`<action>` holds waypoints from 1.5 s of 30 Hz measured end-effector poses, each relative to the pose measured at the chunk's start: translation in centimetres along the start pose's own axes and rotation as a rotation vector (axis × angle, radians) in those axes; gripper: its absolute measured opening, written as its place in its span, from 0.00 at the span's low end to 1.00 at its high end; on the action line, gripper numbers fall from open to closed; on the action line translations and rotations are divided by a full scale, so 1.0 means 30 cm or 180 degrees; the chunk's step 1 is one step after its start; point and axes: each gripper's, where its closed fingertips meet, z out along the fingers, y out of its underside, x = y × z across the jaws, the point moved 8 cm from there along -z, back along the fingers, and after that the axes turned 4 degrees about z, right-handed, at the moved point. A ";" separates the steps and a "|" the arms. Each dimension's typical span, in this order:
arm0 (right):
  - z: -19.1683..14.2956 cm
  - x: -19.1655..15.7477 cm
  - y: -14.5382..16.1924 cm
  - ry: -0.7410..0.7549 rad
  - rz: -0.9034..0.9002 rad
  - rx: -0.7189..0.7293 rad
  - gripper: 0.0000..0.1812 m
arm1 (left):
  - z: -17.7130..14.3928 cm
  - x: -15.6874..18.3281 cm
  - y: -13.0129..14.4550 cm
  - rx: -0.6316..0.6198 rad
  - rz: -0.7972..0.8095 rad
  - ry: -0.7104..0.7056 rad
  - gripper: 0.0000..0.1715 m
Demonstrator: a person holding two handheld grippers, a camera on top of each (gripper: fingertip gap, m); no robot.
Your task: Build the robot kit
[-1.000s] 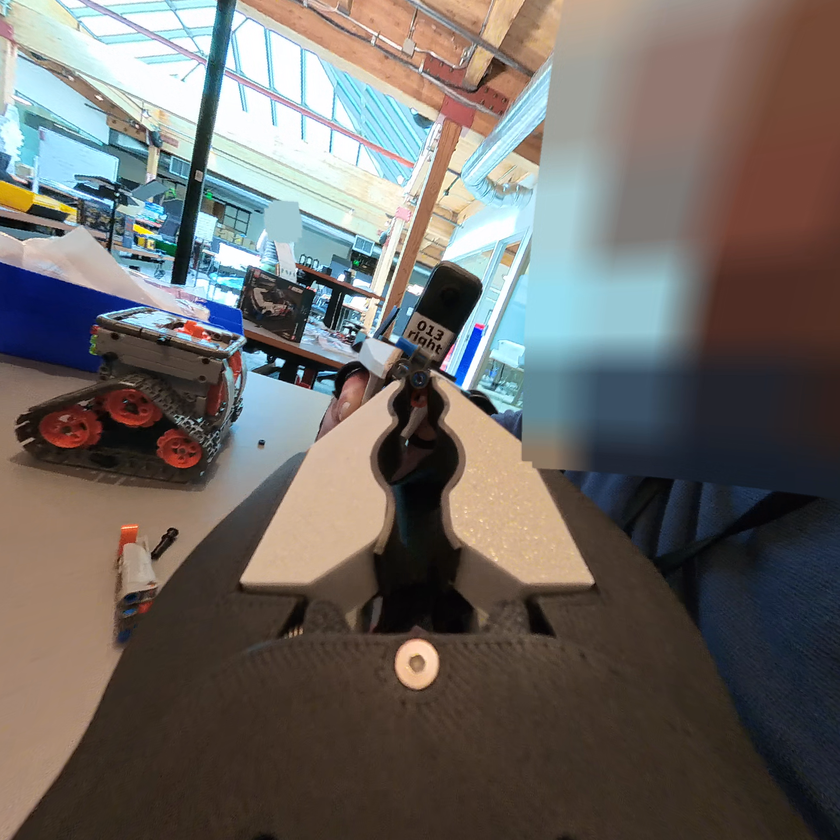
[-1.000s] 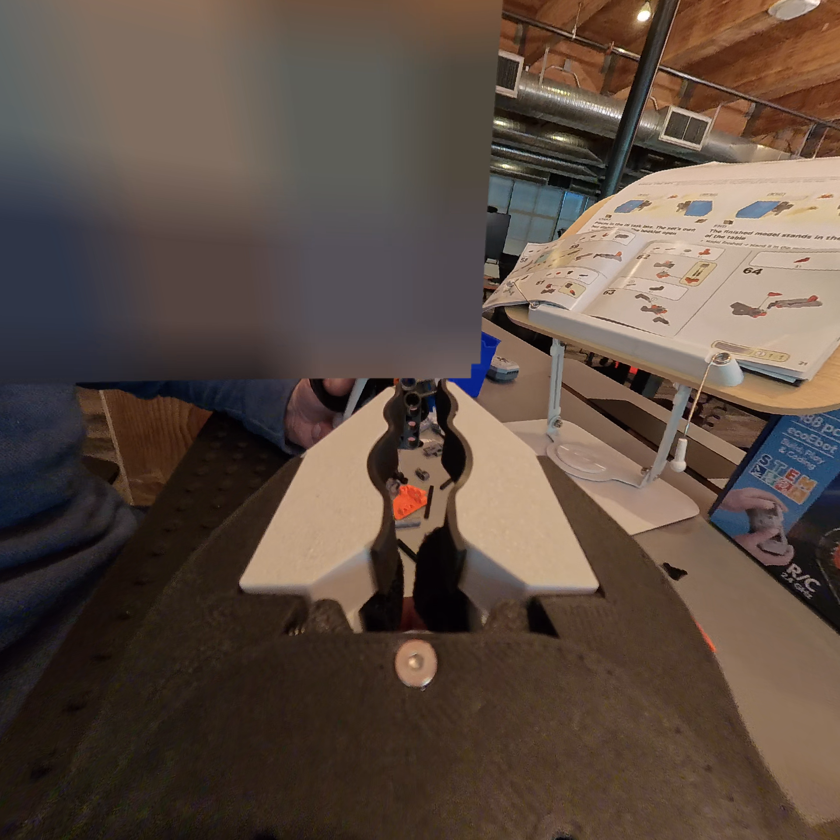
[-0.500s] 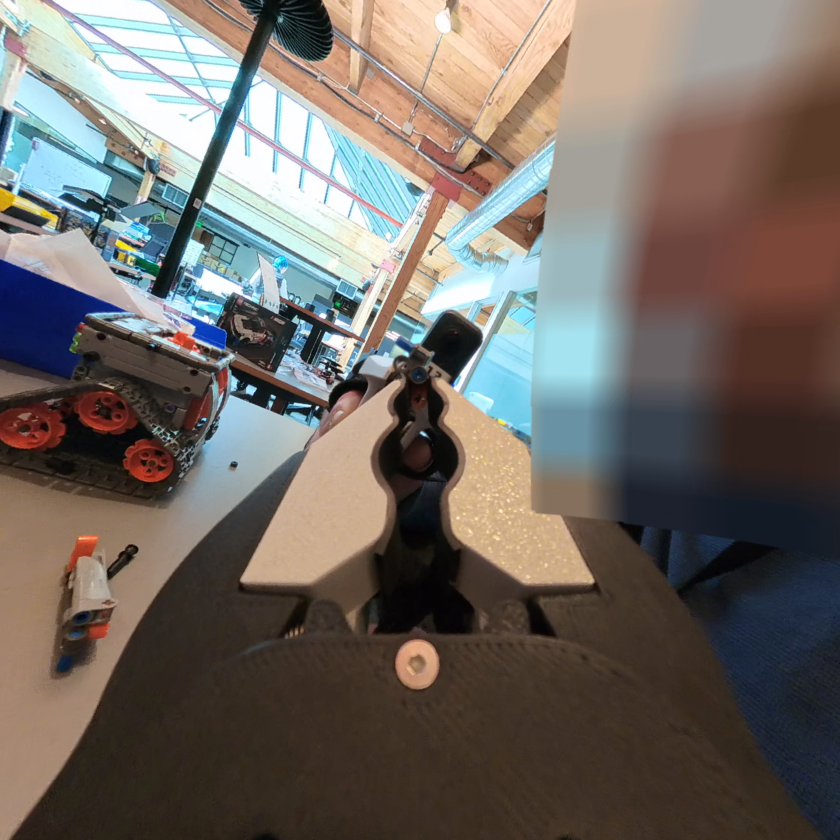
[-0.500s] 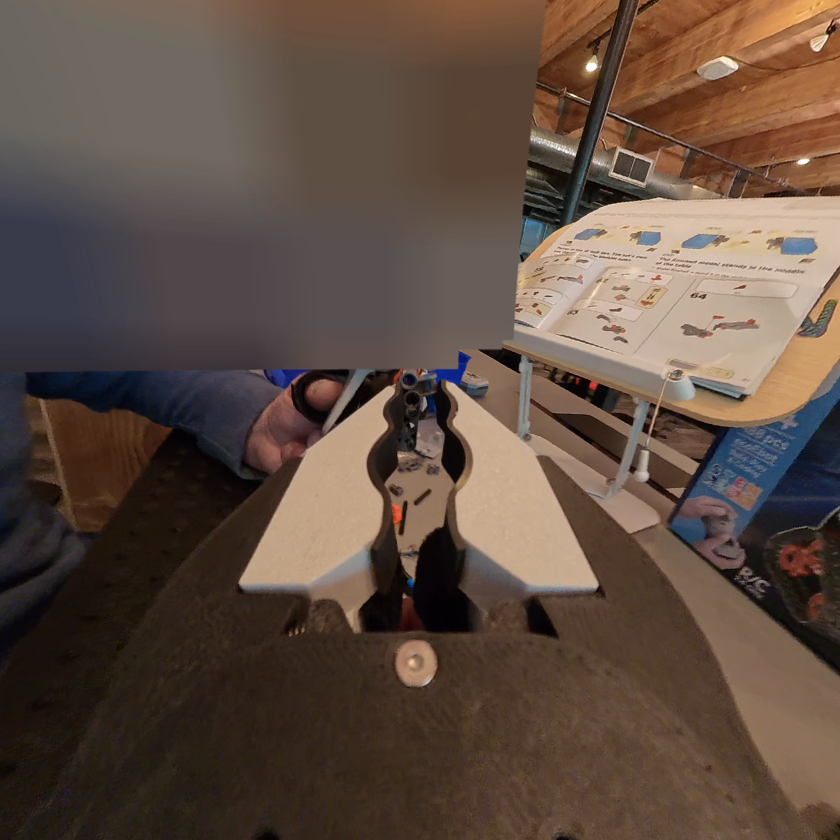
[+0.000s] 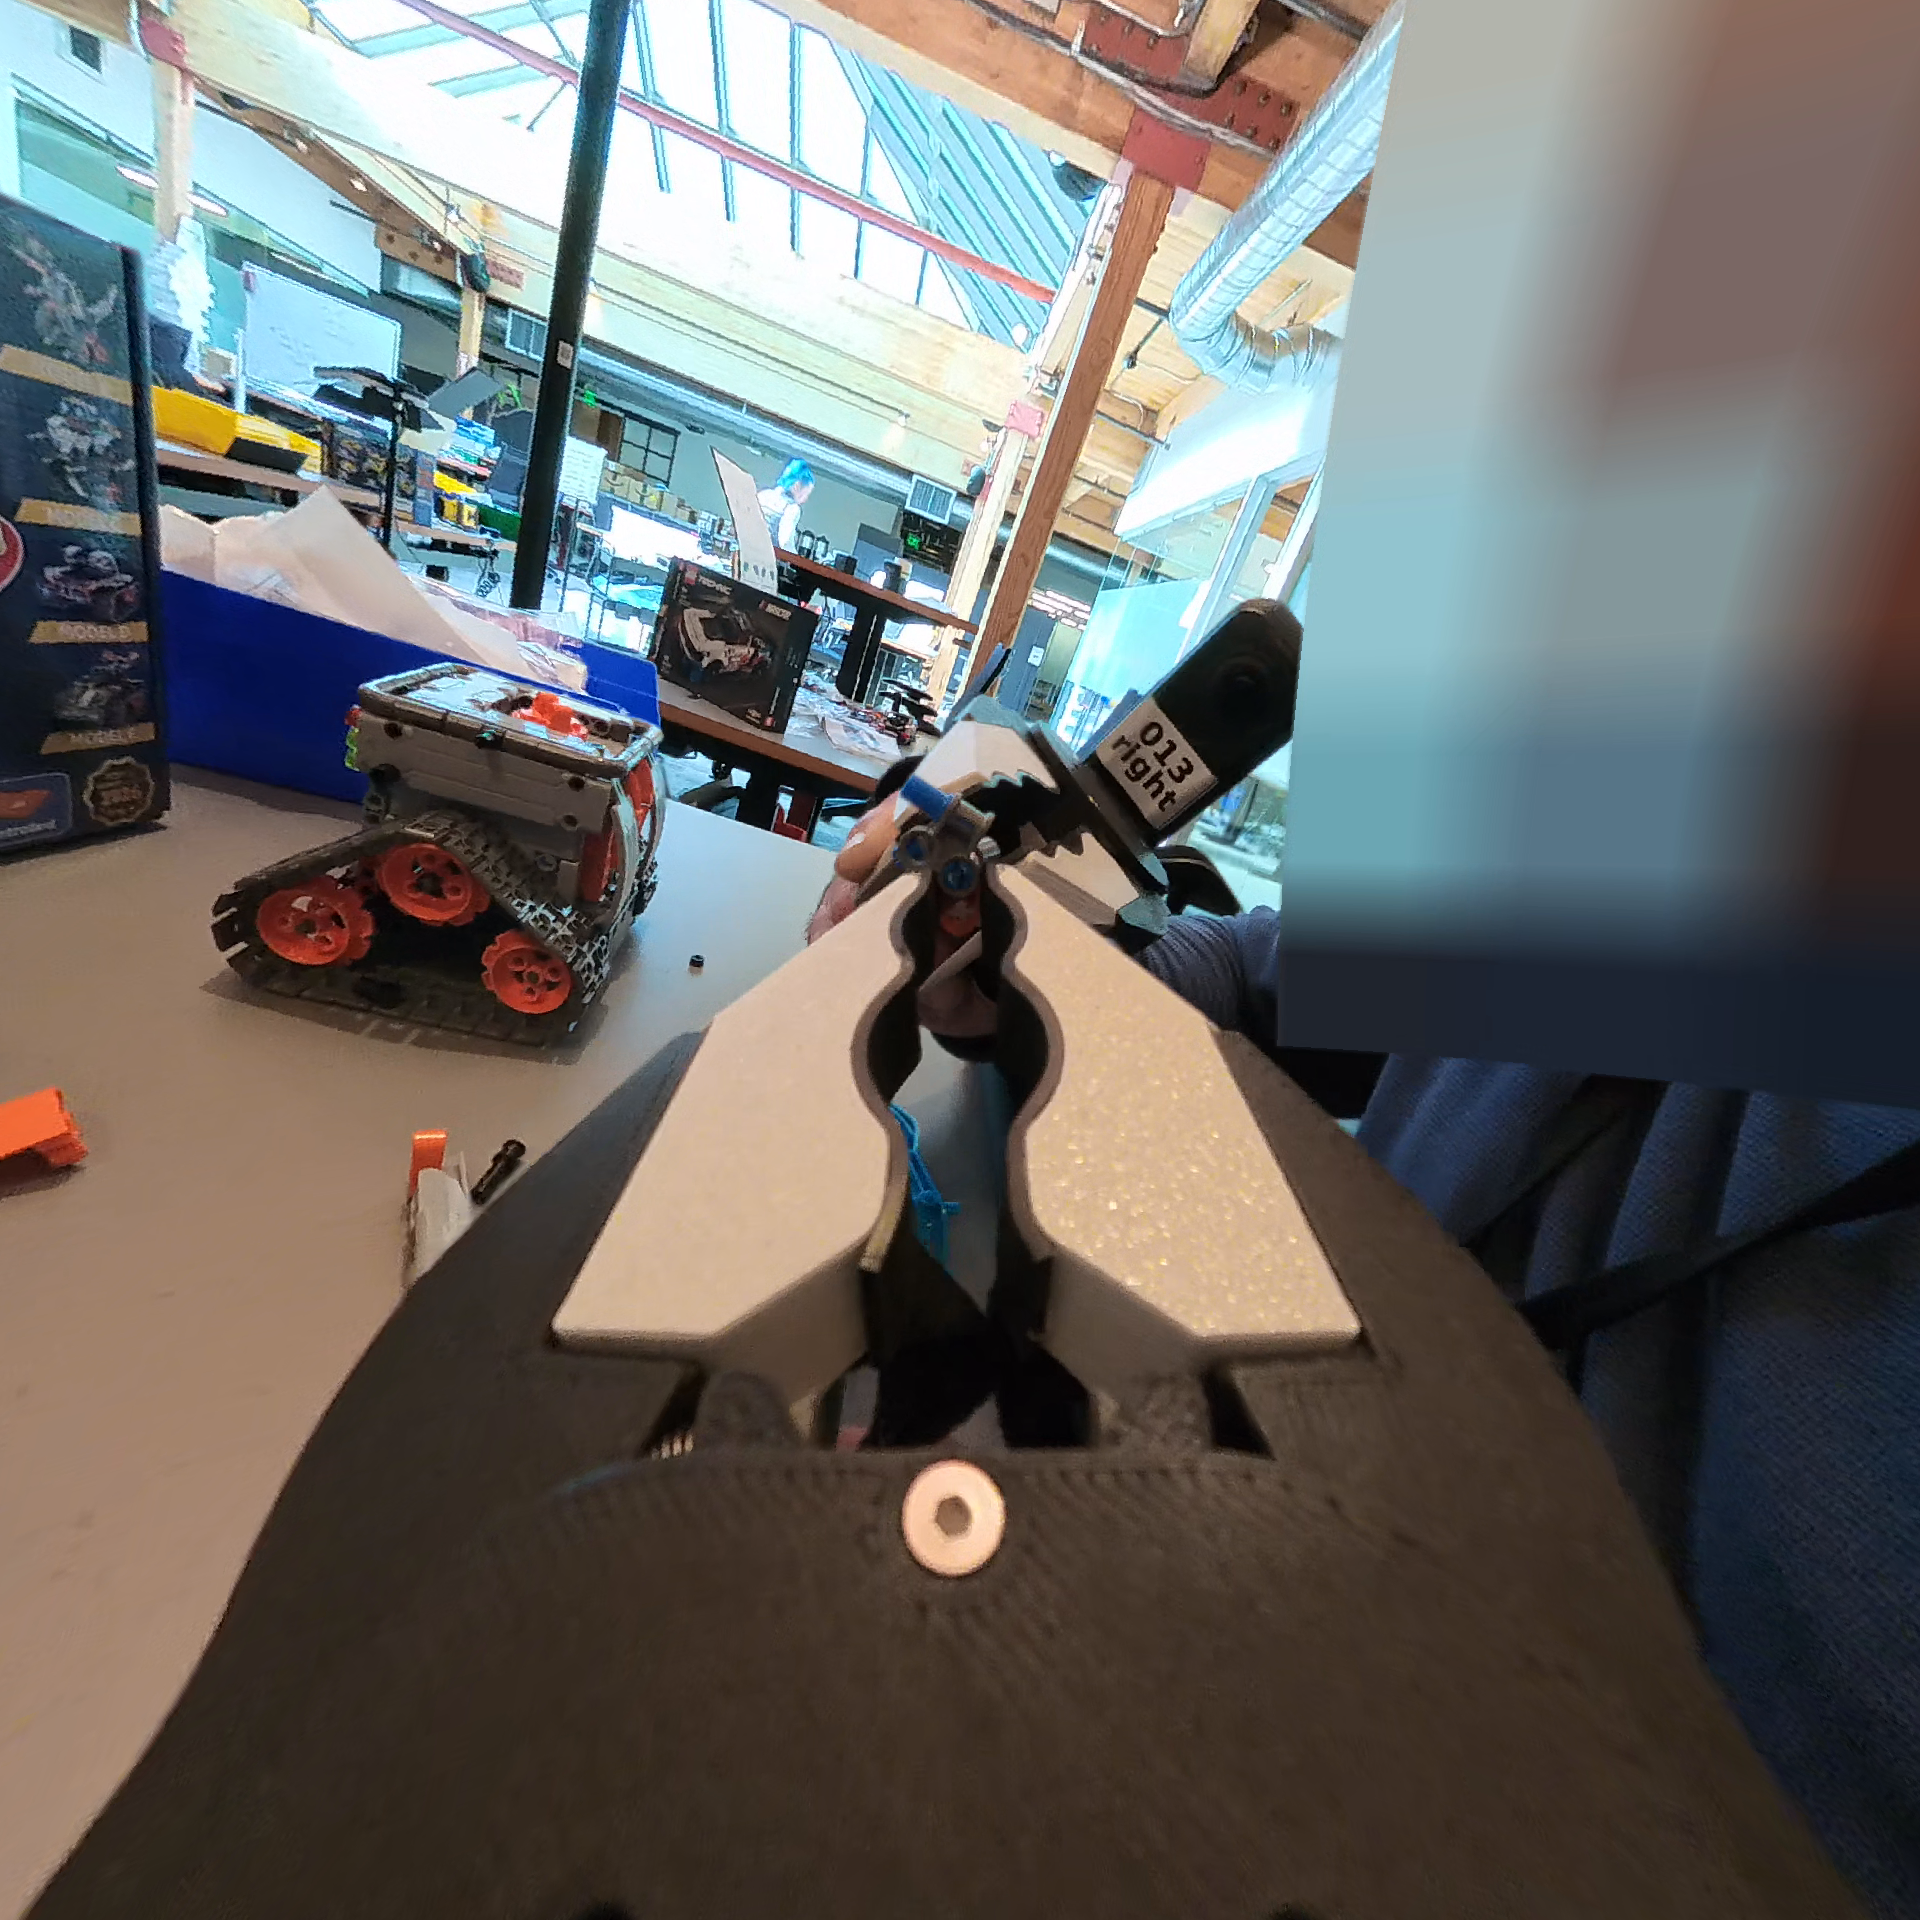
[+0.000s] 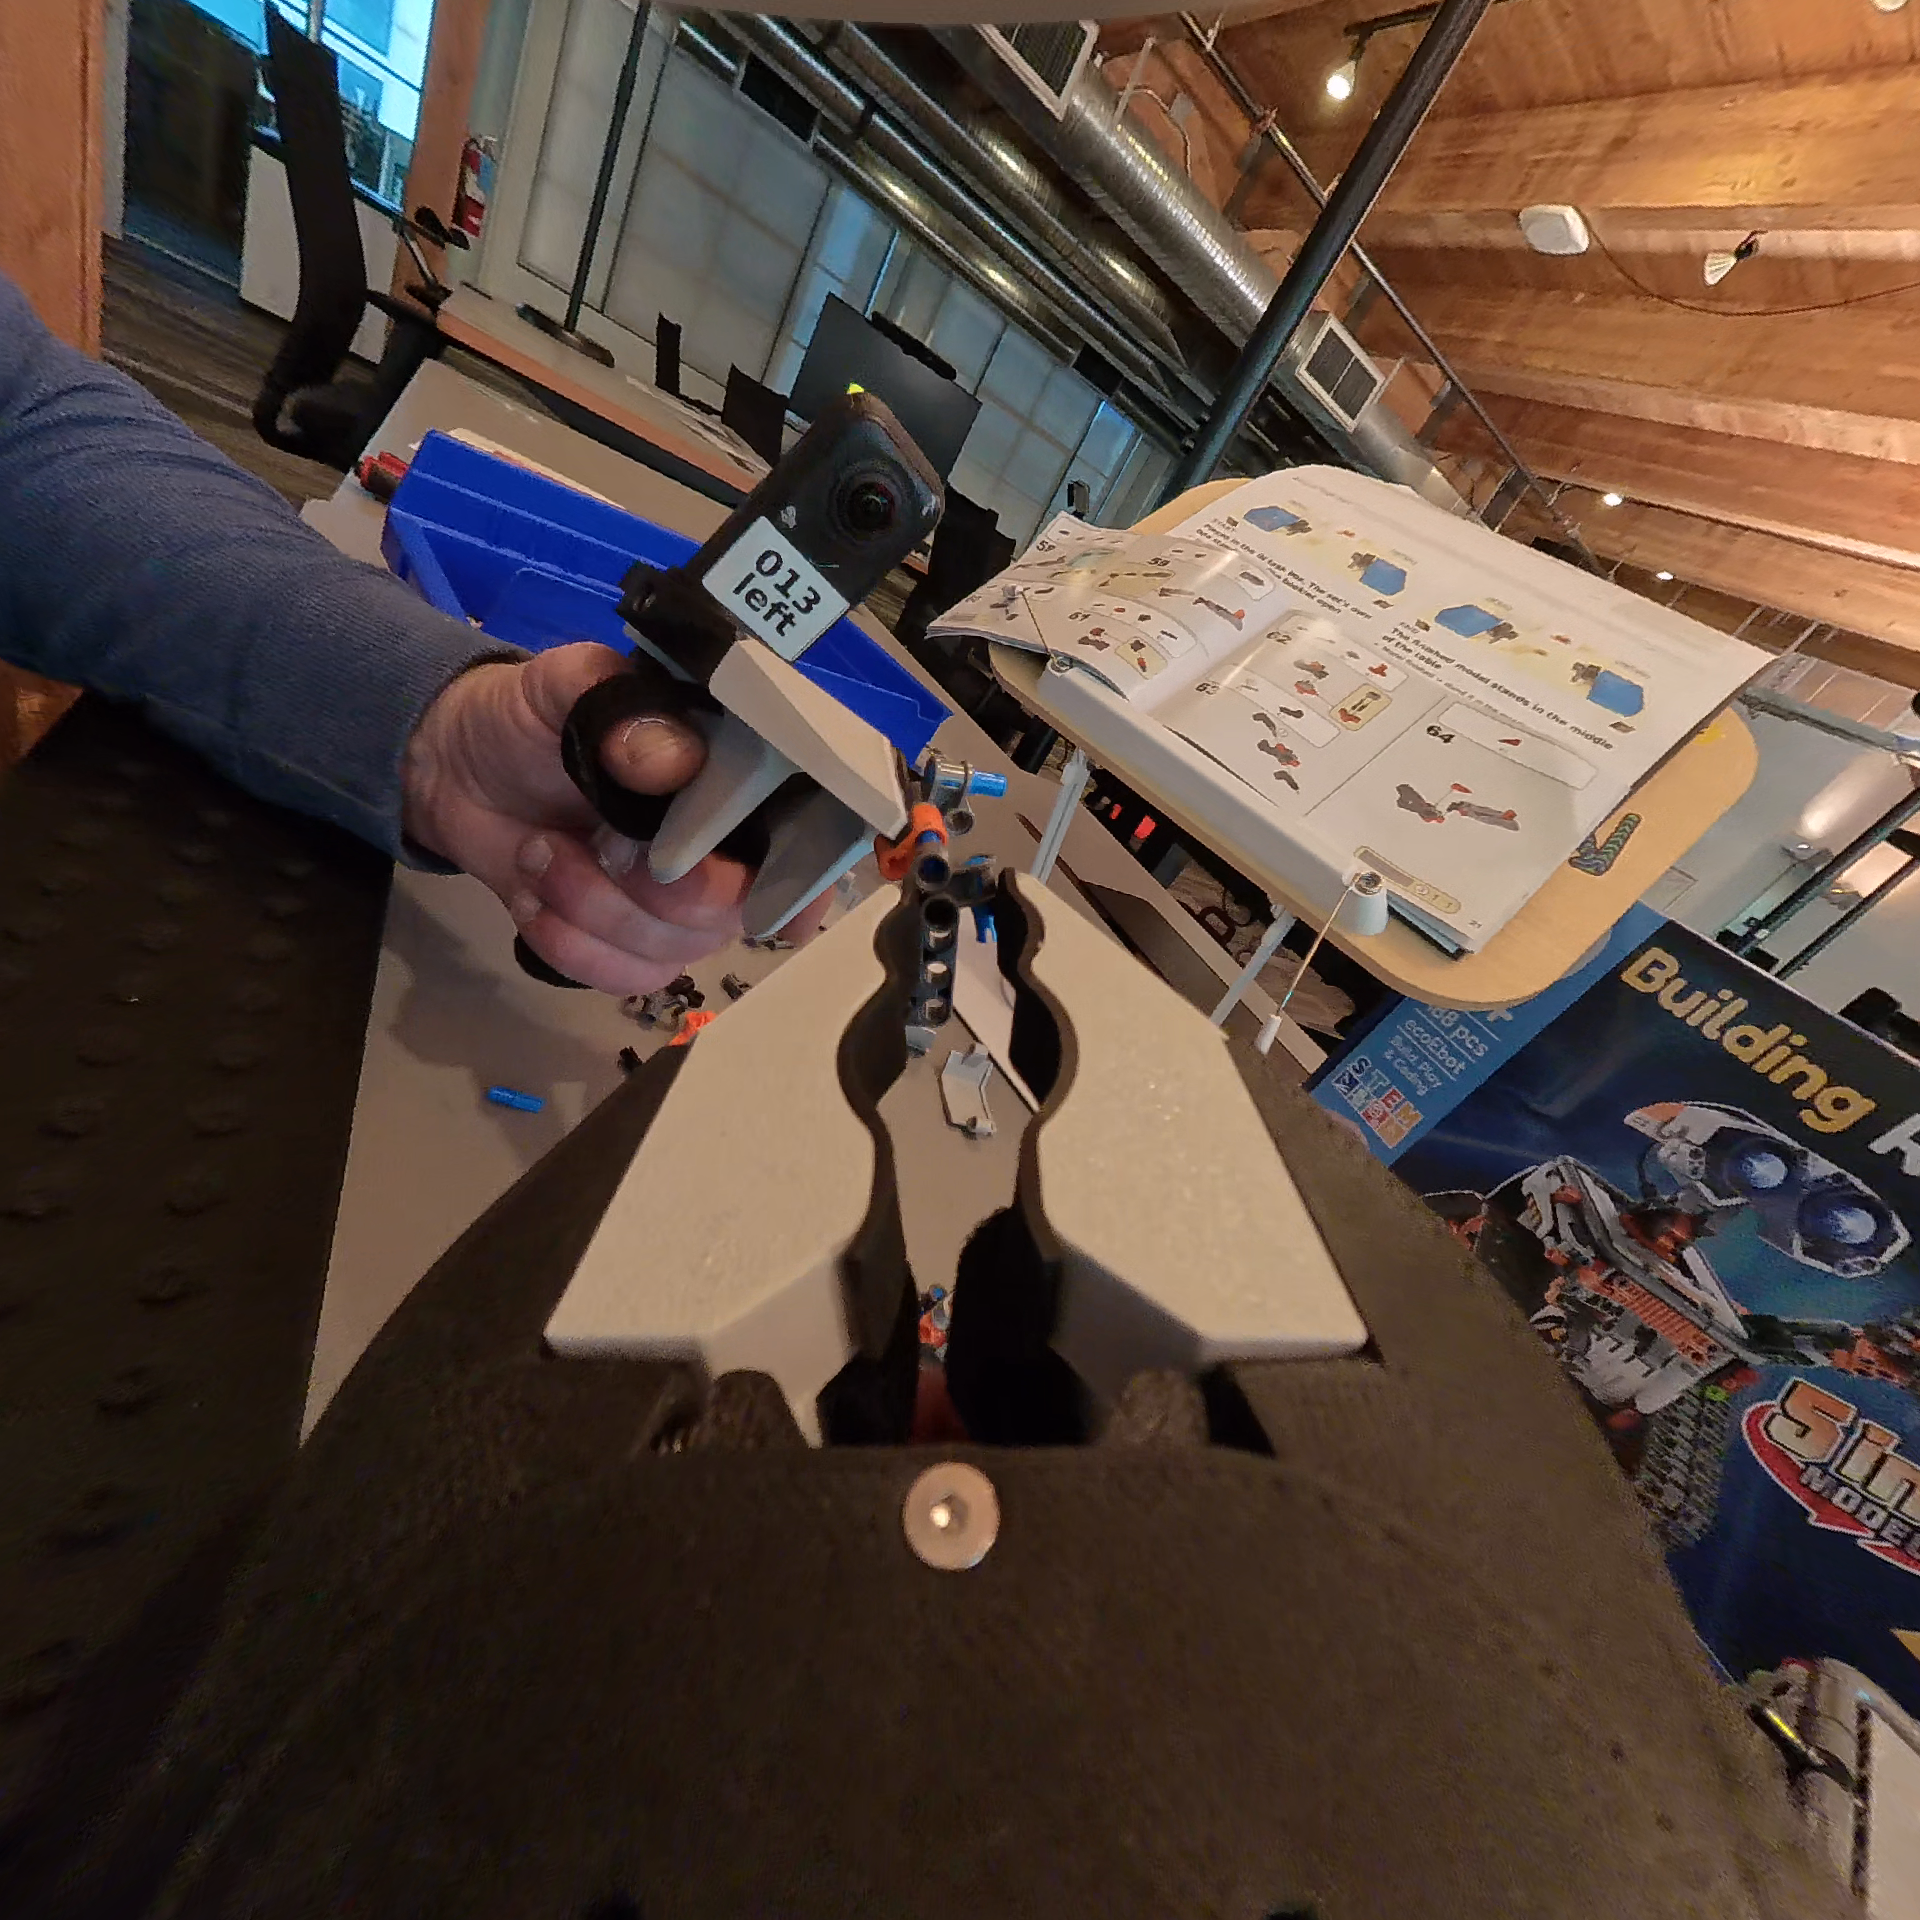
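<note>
My left gripper (image 5: 951,883) is shut on a small brick assembly (image 5: 940,857) of grey, orange and blue pin parts, held above the grey table (image 5: 208,1299). My right gripper (image 6: 951,883) is shut on a dark grey holed beam (image 6: 935,961). The two grippers meet tip to tip, and the beam's top touches the small assembly (image 6: 930,821). The left gripper (image 6: 831,758) shows in the right wrist view, held by a hand (image 6: 540,821). The right gripper (image 5: 997,790) shows tilted in the left wrist view.
A tracked model with orange wheels (image 5: 447,862) stands on the table, before a blue bin (image 5: 312,675) and a product box (image 5: 73,582). Loose parts lie about: an orange piece (image 5: 36,1127), a white-orange piece (image 5: 431,1184), a blue pin (image 6: 514,1098). An instruction booklet on a stand (image 6: 1351,665) and a box (image 6: 1662,1247) stand right. The grippers are tip to tip, or close to it. Both grippers' tips are roughly 20 cm from the white-orange piece (image 5: 431,1184).
Both grippers have turned about each other while staying tip to tip. The right gripper now leans off to the upper right, and the left one lies to the upper left.
</note>
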 end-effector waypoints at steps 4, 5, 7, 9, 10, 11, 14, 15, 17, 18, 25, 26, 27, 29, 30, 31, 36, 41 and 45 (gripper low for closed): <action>0.002 -0.009 -0.002 0.0124 -0.0291 -0.0032 0.07 | 0.001 -0.011 0.007 0.0080 -0.0375 0.0195 0.03; 0.001 -0.010 -0.003 0.0145 -0.0371 -0.0044 0.07 | 0.002 -0.014 0.010 0.0096 -0.0459 0.0240 0.03; 0.000 -0.018 -0.007 0.0178 -0.0544 -0.0044 0.07 | 0.002 -0.016 0.015 0.0123 -0.0609 0.0359 0.03; 0.000 -0.024 -0.007 0.0234 -0.0748 -0.0077 0.07 | 0.002 -0.020 0.018 0.0109 -0.0696 0.0420 0.04; -0.001 -0.029 -0.010 0.0224 -0.0838 -0.0071 0.07 | 0.002 -0.020 0.021 0.0099 -0.0755 0.0499 0.04; 0.000 -0.032 -0.011 0.0207 -0.0920 -0.0082 0.07 | 0.001 -0.020 0.022 0.0084 -0.0778 0.0530 0.04; -0.001 -0.041 -0.008 0.0183 -0.1193 -0.0139 0.06 | -0.002 -0.023 0.028 -0.0020 -0.0774 0.0576 0.04; -0.001 -0.045 -0.004 0.0179 -0.1288 -0.0155 0.07 | -0.003 -0.025 0.031 -0.0062 -0.0772 0.0577 0.04; -0.002 -0.053 -0.004 0.0127 -0.1404 -0.0185 0.07 | -0.004 -0.024 0.038 -0.0128 -0.0829 0.0668 0.04; -0.002 -0.055 -0.004 0.0116 -0.1445 -0.0197 0.06 | -0.003 -0.024 0.040 -0.0147 -0.0829 0.0674 0.04; 0.002 -0.071 0.017 0.0106 -0.1888 -0.0359 0.06 | 0.000 -0.032 0.060 -0.0336 -0.0860 0.0658 0.03; 0.004 -0.074 0.016 0.0104 -0.1950 -0.0387 0.06 | -0.001 -0.033 0.060 -0.0357 -0.0856 0.0661 0.03; 0.007 -0.075 0.018 0.0124 -0.2013 -0.0423 0.06 | -0.002 -0.036 0.061 -0.0366 -0.0856 0.0634 0.03; 0.006 -0.075 0.031 0.0090 -0.2108 -0.0465 0.07 | -0.002 -0.040 0.070 -0.0454 -0.0845 0.0596 0.04; 0.005 -0.074 0.035 0.0092 -0.2125 -0.0480 0.07 | 0.000 -0.044 0.070 -0.0477 -0.0849 0.0560 0.04; 0.007 -0.072 0.041 0.0135 -0.2227 -0.0518 0.06 | 0.001 -0.048 0.069 -0.0496 -0.0819 0.0500 0.03; 0.007 -0.064 0.037 0.0148 -0.2148 -0.0530 0.07 | 0.003 -0.039 0.053 -0.0584 -0.0484 0.0373 0.03; -0.003 -0.025 0.039 0.0049 -0.1435 -0.0585 0.13 | -0.002 -0.032 0.048 -0.0608 -0.0200 0.0321 0.03; -0.011 0.024 0.052 -0.0346 -0.0172 -0.0612 0.14 | -0.008 -0.028 0.037 -0.0597 0.0302 0.0151 0.03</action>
